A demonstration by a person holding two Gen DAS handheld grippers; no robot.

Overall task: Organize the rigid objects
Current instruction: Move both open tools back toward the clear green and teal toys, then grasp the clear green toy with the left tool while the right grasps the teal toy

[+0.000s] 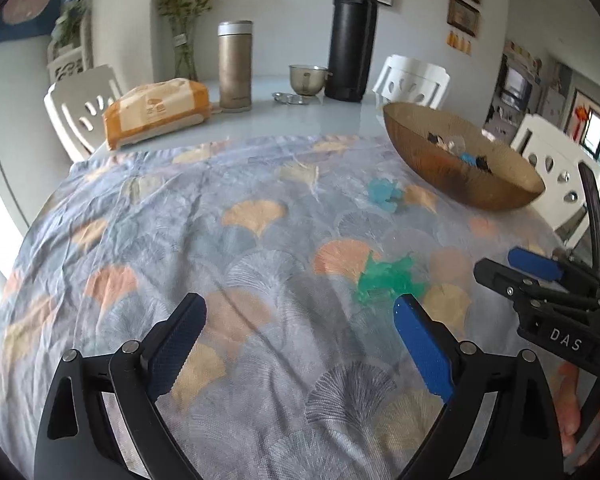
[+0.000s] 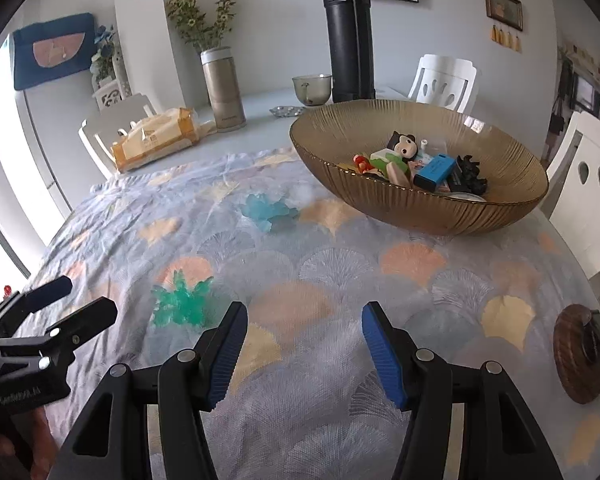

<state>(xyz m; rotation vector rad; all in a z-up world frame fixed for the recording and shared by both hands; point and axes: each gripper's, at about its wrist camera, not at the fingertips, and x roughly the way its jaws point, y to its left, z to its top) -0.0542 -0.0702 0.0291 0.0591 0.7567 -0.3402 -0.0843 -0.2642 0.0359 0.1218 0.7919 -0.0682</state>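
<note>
Left tongs and right tongs, both spread and empty, flank the green toy on the counter; it lies just ahead-right of the left tongs, short of the amber bowl.

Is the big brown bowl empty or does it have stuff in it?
Not empty. The bowl holds a doll, a blue box and a black toy.

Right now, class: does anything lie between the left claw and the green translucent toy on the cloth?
Nothing visible does. The left claw is open, and only bare patterned cloth lies between it and the green toy, which sits just ahead of its right finger. The right claw is off to the side.
</note>
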